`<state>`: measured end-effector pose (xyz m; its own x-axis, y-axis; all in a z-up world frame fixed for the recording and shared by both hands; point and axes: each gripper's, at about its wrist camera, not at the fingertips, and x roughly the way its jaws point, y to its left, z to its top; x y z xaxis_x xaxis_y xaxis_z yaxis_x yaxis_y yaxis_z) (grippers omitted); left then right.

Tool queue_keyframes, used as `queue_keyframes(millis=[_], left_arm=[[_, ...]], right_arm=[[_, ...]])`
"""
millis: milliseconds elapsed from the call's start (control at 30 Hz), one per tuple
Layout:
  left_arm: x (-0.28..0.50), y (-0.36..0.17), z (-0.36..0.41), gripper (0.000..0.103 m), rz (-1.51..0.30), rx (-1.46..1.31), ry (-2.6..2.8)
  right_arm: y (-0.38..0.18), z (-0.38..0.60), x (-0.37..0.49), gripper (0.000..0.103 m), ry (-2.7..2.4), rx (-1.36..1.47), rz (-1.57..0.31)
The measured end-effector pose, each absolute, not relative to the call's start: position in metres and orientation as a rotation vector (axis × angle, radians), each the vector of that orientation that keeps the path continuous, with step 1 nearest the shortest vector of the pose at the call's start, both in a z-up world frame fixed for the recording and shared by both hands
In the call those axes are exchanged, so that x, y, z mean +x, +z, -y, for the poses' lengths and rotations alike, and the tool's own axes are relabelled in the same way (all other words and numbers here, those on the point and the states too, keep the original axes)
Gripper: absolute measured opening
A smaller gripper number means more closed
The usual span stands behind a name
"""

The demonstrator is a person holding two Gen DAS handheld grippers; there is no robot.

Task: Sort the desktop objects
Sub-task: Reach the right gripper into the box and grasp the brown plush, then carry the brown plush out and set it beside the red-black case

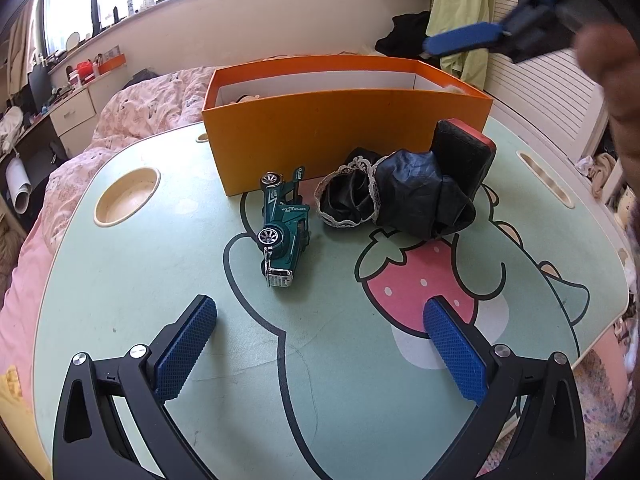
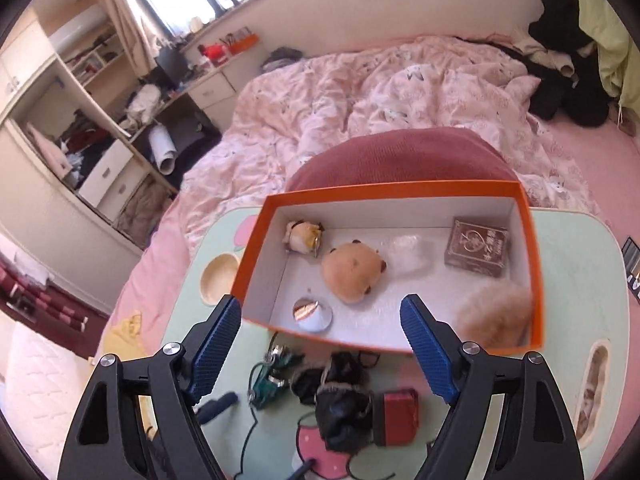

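Observation:
An orange box (image 1: 344, 136) stands at the back of the green lap table (image 1: 160, 280). In front of it lie a green toy car (image 1: 282, 228) on its side, a black lace-trimmed cloth bundle (image 1: 396, 196) and a black and red case (image 1: 464, 156) leaning on the box. My left gripper (image 1: 320, 340) is open and empty, low over the table, short of the car. My right gripper (image 2: 322, 344) is open and empty, high above the box (image 2: 536, 264); it also shows in the left wrist view (image 1: 420, 12). Inside the box lie a round plush (image 2: 352, 276), a small plush (image 2: 302, 236), a card box (image 2: 476, 252), a fluffy ball (image 2: 496, 316) and a small mirror (image 2: 312, 312).
The table has a round cup recess (image 1: 126, 196) at the left and a slot (image 1: 546, 178) at the right. It sits on a bed with a pink quilt (image 2: 380, 92). Shelves and a desk (image 2: 100, 120) stand at the left.

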<state>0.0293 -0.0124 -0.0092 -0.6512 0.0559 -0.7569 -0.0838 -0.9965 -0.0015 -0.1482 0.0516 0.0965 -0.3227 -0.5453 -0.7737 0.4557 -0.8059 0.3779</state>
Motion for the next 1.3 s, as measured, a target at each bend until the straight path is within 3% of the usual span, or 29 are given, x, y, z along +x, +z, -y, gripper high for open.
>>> queue_keyframes(millis=[133,333,400,467,867,1100,1300], left_arm=[[0.029,-0.009,0.011,0.103,-0.051,-1.27,2.786],[0.032,-0.01,0.009,0.103,-0.049,-1.262,2.785],[0.031,-0.01,0.009,0.103,-0.047,-1.262,2.784],[0.031,-0.009,0.009,0.103,-0.047,-1.261,2.784],[0.03,-0.008,0.009,0.103,-0.047,-1.259,2.786],[0.029,-0.006,0.008,0.103,-0.049,-1.261,2.788],[0.028,-0.006,0.008,0.103,-0.049,-1.261,2.788]], right_arm=[[0.056,-0.017,-0.193,0.064,-2.101,1.523,0.132],[0.015,0.0,-0.212,0.063,-2.111,1.691,0.073],[0.015,0.0,-0.211,0.048,-2.155,1.681,0.036],[0.014,-0.001,-0.21,0.044,-2.136,1.673,0.045],[0.096,-0.078,-0.106,0.044,-2.323,1.174,0.129],[0.06,-0.151,-0.062,0.045,-2.58,1.224,0.075],[0.014,-0.149,-0.077,0.047,-2.489,1.36,0.116]])
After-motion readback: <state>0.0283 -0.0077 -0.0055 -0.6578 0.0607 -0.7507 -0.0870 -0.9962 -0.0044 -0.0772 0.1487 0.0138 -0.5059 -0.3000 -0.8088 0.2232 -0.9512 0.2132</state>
